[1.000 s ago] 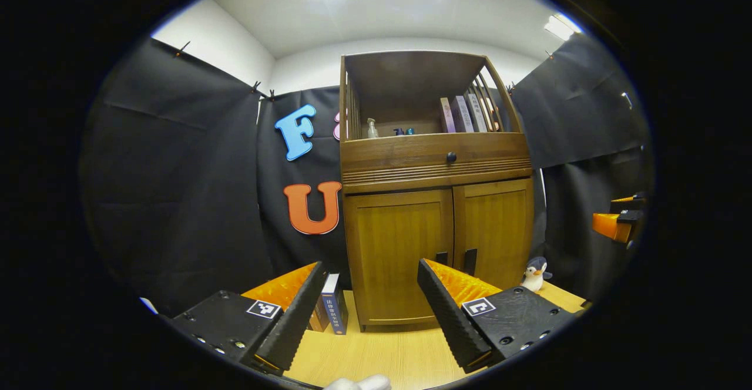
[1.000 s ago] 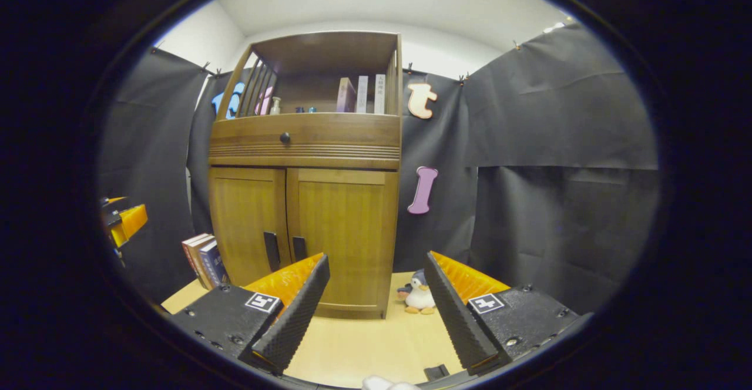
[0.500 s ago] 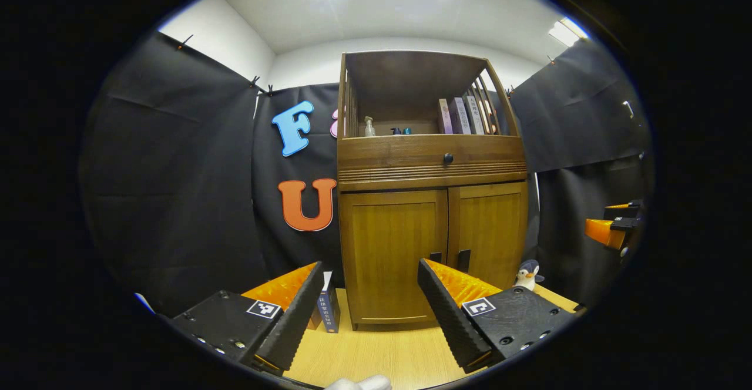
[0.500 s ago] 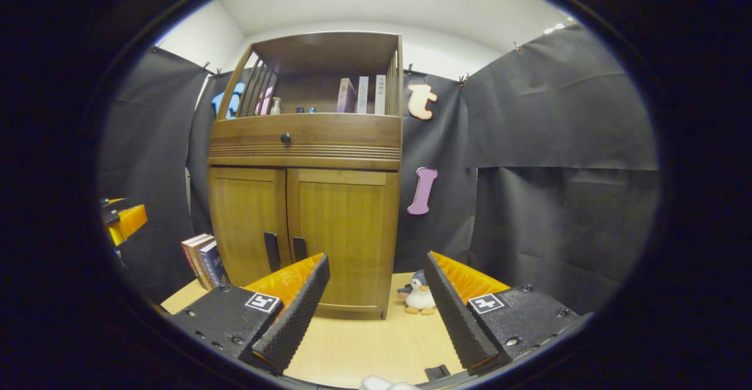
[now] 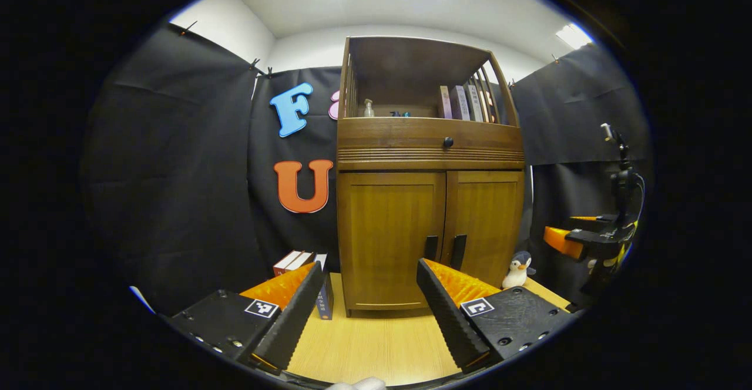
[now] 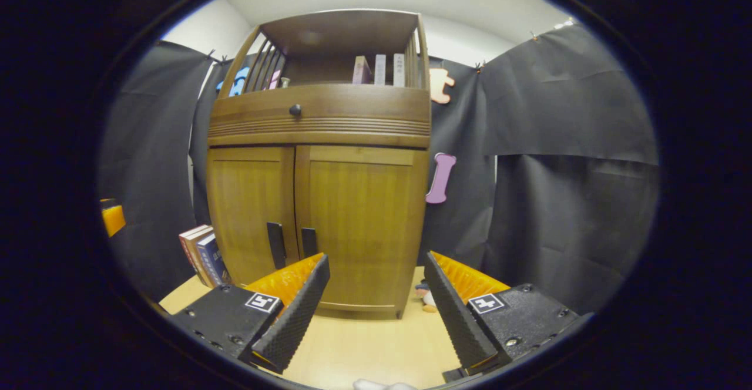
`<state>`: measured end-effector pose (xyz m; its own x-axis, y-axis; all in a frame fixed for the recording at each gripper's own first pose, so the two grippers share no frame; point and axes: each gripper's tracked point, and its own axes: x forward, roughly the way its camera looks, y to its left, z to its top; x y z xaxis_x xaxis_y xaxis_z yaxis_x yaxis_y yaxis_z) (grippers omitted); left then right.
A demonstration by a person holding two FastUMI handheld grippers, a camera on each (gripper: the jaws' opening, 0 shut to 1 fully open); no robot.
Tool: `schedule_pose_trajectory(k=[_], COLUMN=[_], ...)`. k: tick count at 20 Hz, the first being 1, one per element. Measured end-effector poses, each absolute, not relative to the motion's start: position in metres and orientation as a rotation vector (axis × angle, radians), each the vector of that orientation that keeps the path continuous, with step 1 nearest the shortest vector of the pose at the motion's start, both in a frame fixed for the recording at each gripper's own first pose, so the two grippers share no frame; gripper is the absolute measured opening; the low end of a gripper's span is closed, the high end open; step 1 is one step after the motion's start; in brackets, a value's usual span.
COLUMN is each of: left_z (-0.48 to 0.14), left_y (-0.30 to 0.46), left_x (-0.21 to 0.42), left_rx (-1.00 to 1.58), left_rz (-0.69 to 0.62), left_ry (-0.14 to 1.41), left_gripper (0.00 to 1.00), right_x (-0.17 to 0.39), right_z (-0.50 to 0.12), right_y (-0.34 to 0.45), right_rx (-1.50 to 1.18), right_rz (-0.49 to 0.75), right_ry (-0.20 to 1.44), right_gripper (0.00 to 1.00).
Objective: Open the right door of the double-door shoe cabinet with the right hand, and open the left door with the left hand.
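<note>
Shoe cabinet [image 5: 429, 202] stands upright on the light wood floor [image 5: 376, 349] against the black cloth; left door [image 5: 389, 237] and right door [image 5: 484, 225] both closed, dark handles [image 5: 430, 248] side by side at the centre seam. Left gripper [image 5: 364, 313] hangs short of the left door, jaws wide apart, nothing between them; right gripper [image 6: 376, 313] faces the right door [image 6: 361, 225] from near, jaws likewise spread and empty (also seen off to the side in the left gripper view [image 5: 578, 240]). Books [image 6: 202, 255] lean beside the cabinet's left flank, a toy penguin [image 5: 517, 269] sits at its right corner.
</note>
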<state>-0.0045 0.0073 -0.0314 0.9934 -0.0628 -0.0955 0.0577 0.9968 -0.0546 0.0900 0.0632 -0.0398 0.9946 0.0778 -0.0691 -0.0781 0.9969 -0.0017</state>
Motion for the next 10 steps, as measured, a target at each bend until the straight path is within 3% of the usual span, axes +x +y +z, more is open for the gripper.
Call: schedule_pose_trajectory(k=[10], left_z=[-0.039], left_y=[0.035], left_x=[-0.012], left_rx=[-0.025], left_rz=[0.109], left_ry=[0.146], left_gripper=[0.96], right_x=[0.234], right_z=[-0.084], right_y=[0.167], right_rx=[-0.024], right_rz=[0.284], right_ry=[0.164], right_gripper=[0.99])
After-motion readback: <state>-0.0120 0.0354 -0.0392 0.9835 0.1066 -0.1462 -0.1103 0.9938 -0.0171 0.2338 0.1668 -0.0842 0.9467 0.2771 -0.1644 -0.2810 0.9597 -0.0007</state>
